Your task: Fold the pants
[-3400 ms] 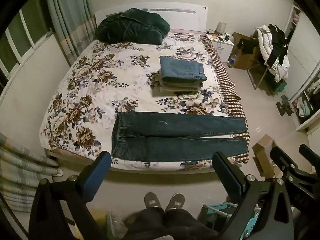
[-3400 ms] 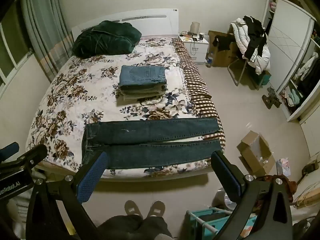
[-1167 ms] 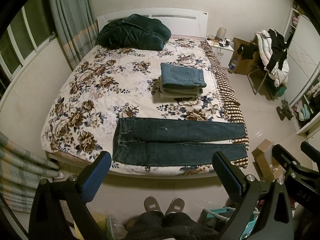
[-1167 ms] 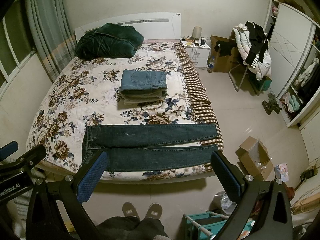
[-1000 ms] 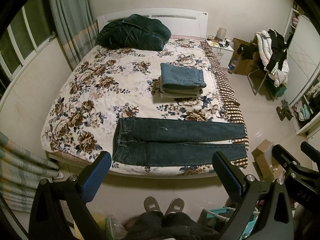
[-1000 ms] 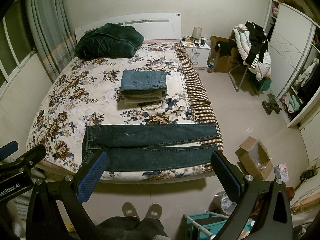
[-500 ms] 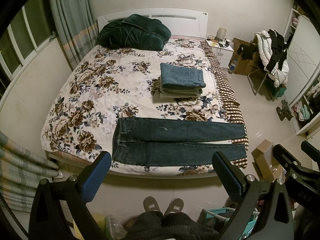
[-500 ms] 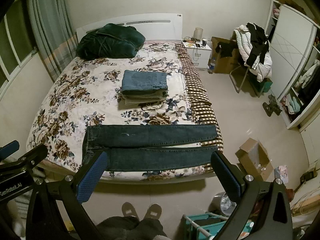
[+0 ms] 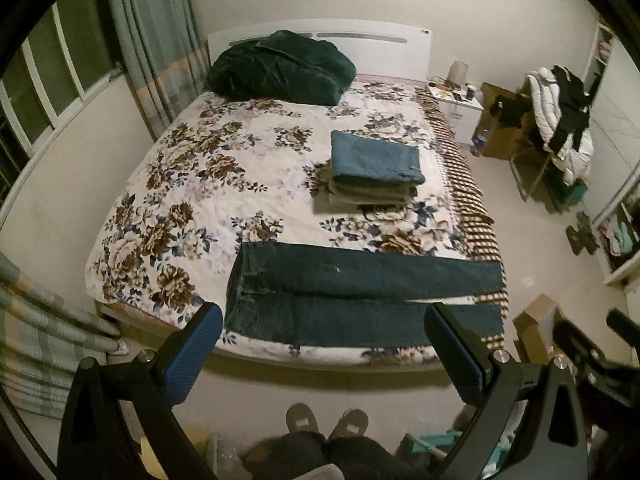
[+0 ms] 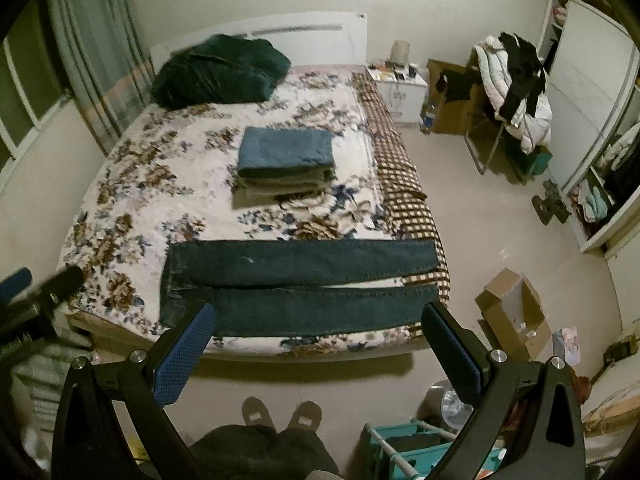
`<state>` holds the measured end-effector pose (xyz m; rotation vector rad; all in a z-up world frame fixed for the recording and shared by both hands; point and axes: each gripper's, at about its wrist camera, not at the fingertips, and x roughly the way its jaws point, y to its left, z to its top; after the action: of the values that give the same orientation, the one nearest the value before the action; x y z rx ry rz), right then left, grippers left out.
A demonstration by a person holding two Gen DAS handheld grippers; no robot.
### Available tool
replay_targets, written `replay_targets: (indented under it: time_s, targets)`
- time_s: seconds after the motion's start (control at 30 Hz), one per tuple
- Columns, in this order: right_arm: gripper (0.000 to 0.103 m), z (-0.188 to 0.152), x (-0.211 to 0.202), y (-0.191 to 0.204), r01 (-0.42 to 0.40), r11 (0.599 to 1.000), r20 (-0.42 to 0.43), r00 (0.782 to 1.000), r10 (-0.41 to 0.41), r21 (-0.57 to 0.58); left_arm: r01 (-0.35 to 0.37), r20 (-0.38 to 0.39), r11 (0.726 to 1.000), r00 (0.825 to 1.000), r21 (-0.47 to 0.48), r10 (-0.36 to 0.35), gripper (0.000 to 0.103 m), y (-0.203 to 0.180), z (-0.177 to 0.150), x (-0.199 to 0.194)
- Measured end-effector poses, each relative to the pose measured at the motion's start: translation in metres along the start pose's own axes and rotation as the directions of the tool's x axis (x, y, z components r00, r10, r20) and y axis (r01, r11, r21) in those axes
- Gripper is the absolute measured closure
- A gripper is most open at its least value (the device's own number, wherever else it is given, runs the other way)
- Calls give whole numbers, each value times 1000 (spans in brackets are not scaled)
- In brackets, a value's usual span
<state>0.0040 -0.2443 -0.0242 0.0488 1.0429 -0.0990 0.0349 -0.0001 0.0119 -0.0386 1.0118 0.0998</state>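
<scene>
Both grippers, left [image 9: 324, 354] and right [image 10: 318, 350], fingers spread, above jeans [image 9: 360, 292].

Pants [image 9: 360, 296] at bed [image 9: 168, 216] front edge; folded stack [image 9: 374, 168] behind.

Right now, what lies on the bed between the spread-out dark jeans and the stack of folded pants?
Only bare floral bedspread separates the dark jeans from the stack of folded pants. Both wrist views show it.
</scene>
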Motion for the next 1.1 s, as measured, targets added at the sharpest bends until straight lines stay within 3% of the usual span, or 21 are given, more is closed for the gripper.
replay_targets:
  time_s: [0.2,0.33,0.4,0.57,0.67,0.87,0.97,1.1]
  targets:
    - [0,18,91,-34,42,998,-72,997,-39,47,-75,-45,996,996,-47,72,0,0,28,86]
    - [0,39,177,-59,80,989,-113,991,-66,123,-144,-153,988,979,-60,133,0,4,44,176]
    - [0,52,229,-71,102,980,-151,986,-77,168,-142,-236,987,964,-78,120,0,11,51,233]
    - [0,84,388,-106,100,937,-264,964,-8,335,-226,-403,966,901,-127,158,0,34,59,383]
    - [0,95,493,-127,153,893,-340,940,1,423,-265,-486,946,862,-187,145,0,50,59,464]
    - [0,88,670,-171,259,784,-488,871,63,564,-301,-629,898,776,-322,35,0,61,54,599]
    - [0,79,720,-187,310,739,-530,845,75,598,-343,-671,866,741,-364,12,0,65,50,647]
    - [0,67,765,-195,360,697,-574,814,90,620,-420,-728,845,683,-331,55,0,62,33,681]
